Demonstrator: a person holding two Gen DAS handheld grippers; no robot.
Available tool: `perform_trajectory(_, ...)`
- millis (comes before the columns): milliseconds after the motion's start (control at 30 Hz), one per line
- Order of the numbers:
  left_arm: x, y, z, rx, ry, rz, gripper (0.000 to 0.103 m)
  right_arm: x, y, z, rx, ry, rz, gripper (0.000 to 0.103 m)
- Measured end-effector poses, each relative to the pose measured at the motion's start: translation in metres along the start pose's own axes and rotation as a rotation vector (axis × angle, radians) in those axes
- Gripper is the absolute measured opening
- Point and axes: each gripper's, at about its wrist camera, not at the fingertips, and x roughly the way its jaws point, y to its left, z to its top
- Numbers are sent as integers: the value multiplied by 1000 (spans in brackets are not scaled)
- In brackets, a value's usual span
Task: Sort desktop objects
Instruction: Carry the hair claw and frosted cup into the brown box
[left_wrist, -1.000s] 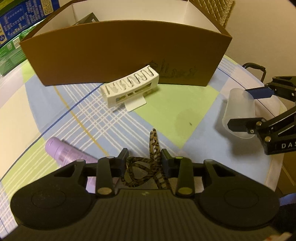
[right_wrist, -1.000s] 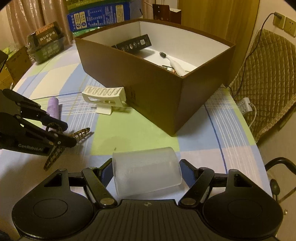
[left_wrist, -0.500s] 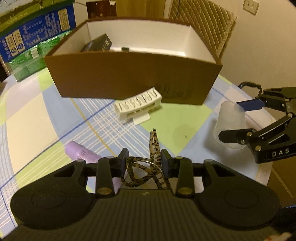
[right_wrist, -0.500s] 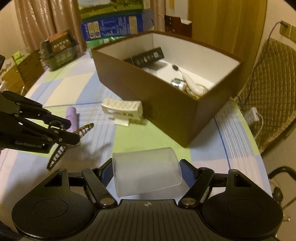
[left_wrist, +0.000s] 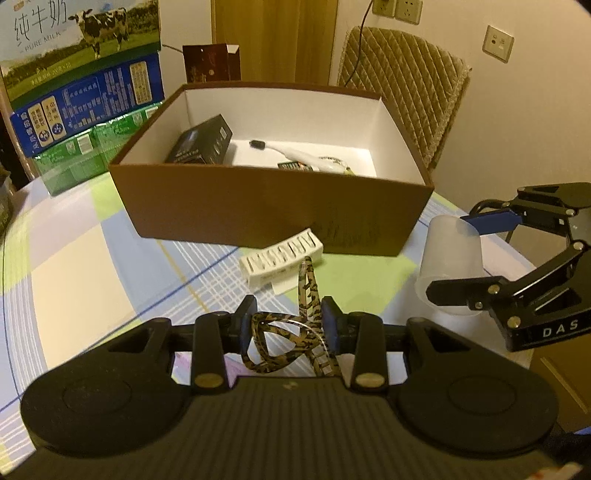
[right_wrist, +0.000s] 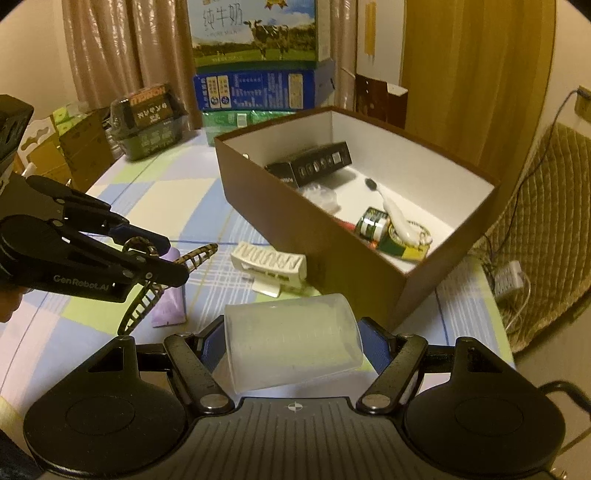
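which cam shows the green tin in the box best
The right wrist view: the green tin lies in plain sight on the brown box floor. In the left wrist view the box's near wall hides nearly all of it.

the purple tube (right_wrist: 170, 295) is mostly hidden behind the left gripper (right_wrist: 173, 260), and the box (left_wrist: 258, 206) print is too dark to read

left wrist: faces down-forward | right wrist: likewise | both share brown box (left_wrist: 258, 206) (right_wrist: 314, 229)
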Motion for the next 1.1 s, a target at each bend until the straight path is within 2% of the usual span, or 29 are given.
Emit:
perform_trajectory(367, -4, 10, 45, -8, -79, 16, 32, -10, -17, 41, -32, -85, 38, 72)
perform_trajectory(667, 20, 19, 116, 2, -141, 7, 32, 13, -64, 92, -44, -148, -10, 72)
perform_trajectory(833, 50, 22, 153, 3, -130, 4, 32, 40, -90, 112, -54, -126, -40, 72)
perform_trajectory(1100, 117, 30, 199, -30, -41, 0, 32, 88, -124, 132, -81, -60, -55, 72)
